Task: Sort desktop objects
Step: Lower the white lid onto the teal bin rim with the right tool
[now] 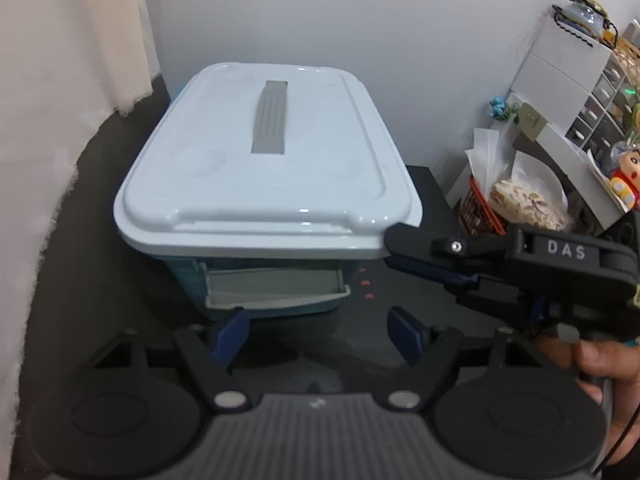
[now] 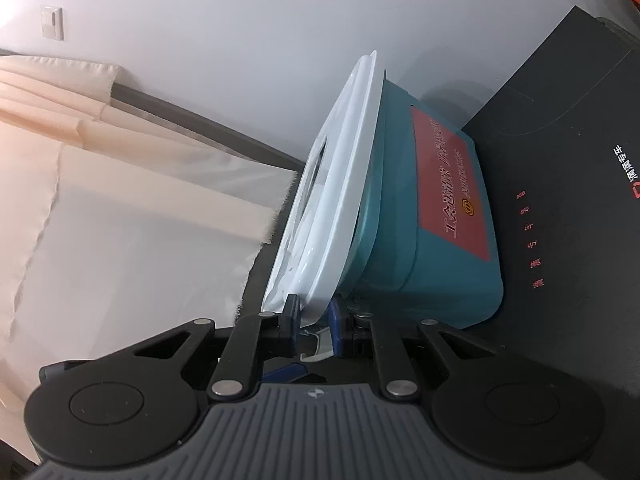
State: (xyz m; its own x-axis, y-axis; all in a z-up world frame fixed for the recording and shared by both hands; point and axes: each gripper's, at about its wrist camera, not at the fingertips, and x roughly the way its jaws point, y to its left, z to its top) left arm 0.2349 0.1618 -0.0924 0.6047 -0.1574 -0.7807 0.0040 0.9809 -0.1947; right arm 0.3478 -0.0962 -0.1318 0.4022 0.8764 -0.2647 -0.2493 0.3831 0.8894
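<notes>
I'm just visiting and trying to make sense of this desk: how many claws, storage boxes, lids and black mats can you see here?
Claws: 2, the left claw open, the right claw shut on the lid's corner
Teal storage box: 1
White lid: 1
Black mat: 1
Total: 5

Right gripper (image 2: 314, 320) jaws on lid (image 2: 340, 200) rim

This looks like a home desk corner. A dark desk mat (image 2: 560, 184) with red printing lies against a plain white wall (image 1: 320, 12), a pale curtain (image 1: 72, 60) hangs beside it, and white drawer organisers (image 1: 568, 80) hold trinkets, a cartoon figurine (image 1: 624, 184), tissues and a red basket (image 1: 478, 210).
</notes>
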